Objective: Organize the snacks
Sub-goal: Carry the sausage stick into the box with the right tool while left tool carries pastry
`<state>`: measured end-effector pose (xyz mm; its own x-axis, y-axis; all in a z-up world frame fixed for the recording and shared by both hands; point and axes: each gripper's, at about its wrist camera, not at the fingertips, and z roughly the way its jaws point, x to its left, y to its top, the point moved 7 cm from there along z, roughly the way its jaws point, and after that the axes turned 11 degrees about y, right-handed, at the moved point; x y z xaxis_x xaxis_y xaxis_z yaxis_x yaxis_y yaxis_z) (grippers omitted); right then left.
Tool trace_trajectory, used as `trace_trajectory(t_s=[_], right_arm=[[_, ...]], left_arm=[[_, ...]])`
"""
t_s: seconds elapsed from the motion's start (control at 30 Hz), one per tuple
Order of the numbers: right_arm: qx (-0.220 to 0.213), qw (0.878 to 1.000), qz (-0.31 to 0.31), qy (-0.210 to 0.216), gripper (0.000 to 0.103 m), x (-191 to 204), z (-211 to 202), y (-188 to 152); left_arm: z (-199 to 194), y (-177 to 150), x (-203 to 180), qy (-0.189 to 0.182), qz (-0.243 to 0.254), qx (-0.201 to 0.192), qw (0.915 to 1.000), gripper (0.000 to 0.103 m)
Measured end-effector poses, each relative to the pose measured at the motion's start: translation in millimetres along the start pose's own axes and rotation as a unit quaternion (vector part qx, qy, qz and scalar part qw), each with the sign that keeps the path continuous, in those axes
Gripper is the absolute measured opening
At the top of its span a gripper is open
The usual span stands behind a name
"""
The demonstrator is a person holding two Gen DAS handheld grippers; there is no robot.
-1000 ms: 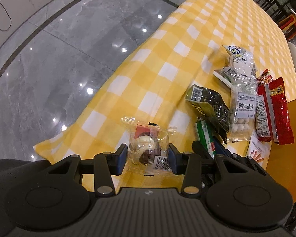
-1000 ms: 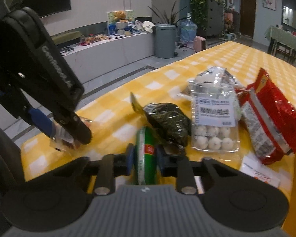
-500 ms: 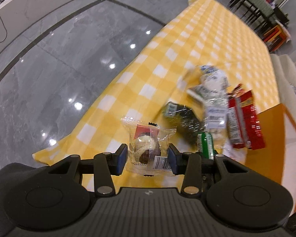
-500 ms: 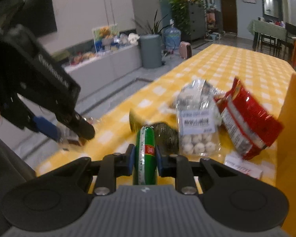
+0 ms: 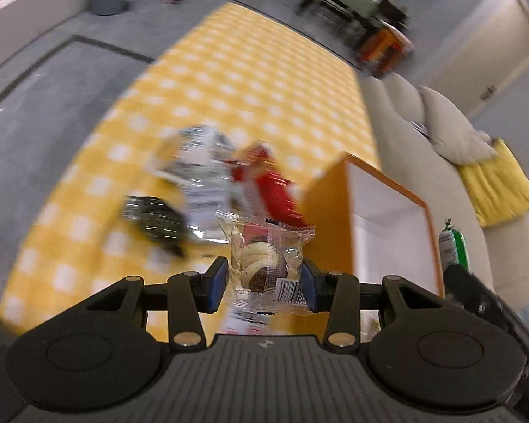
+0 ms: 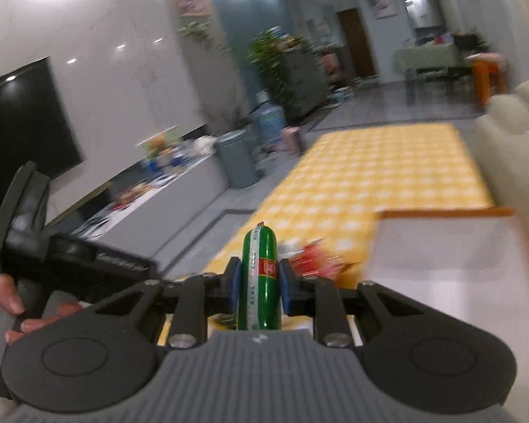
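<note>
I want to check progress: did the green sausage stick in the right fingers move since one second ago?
Yes. The green sausage stick went up off the yellow checked tablecloth, toward the orange-rimmed box.

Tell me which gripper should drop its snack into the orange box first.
Probably the right. The right gripper, shut on the green sausage, already sits at the orange box with its white interior just ahead. The left gripper, holding the clear cookie packet, has the box off to its right.

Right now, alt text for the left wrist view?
The left gripper clamps a clear cookie packet above a yellow checked tablecloth. Blurred snack bags lie behind it, an orange box stands at right, and a green sausage shows beyond.
</note>
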<state>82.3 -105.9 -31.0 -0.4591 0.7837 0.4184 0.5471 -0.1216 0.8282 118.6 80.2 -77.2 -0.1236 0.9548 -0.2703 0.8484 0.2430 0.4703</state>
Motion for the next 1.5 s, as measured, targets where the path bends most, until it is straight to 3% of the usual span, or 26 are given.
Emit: trace_trajectory(t_s=[0.1,0.23,0.47,0.7,0.83,0.97,1.0,1.03,1.1,1.33,1.47,1.5], right_arm=[[-0.003,0.998,0.028,-0.054,0.020,-31,-28,6],[0.028,0.989,0.093,-0.115,0.020,-78,-37,-13],[0.098,0.962,0.195,-0.163,0.020,-131,-19,-61],[0.146,0.948,0.191,-0.209,0.020,-145,10,-81],[0.173,0.941,0.161,-0.244,0.021,-149,25,-86],[0.192,0.935,0.159,-0.252,0.021,-154,30,-95],[0.191,0.935,0.160,-0.253,0.025,-155,31,-96],[0.189,0.935,0.160,-0.255,0.038,-155,31,-95],[0.180,0.938,0.161,-0.250,0.046,-153,28,-92],[0.123,0.951,0.146,-0.242,0.046,-147,-4,-60],[0.045,0.958,0.154,-0.236,0.050,-147,-51,-29],[0.027,0.959,0.155,-0.235,0.055,-149,-62,-23]], left_arm=[[7,-7,-29,-0.006,0.024,0.008,0.9997,0.049],[24,-12,-60,-0.003,0.044,0.028,0.9986,0.049],[45,-26,-85,-0.020,0.066,0.031,0.9972,0.049],[55,-32,-86,-0.019,0.085,0.032,0.9957,0.049],[55,-32,-82,-0.028,0.078,0.038,0.9959,0.049],[52,-30,-78,-0.033,0.069,0.039,0.9963,0.049],[51,-30,-78,-0.036,0.067,0.039,0.9963,0.049],[49,-30,-78,-0.037,0.069,0.037,0.9963,0.049],[46,-29,-79,-0.034,0.072,0.032,0.9963,0.049],[29,-30,-92,-0.036,0.094,0.017,0.9947,0.049],[24,-39,-118,-0.042,0.125,0.015,0.9911,0.049],[24,-42,-125,-0.045,0.135,0.016,0.9897,0.049]])
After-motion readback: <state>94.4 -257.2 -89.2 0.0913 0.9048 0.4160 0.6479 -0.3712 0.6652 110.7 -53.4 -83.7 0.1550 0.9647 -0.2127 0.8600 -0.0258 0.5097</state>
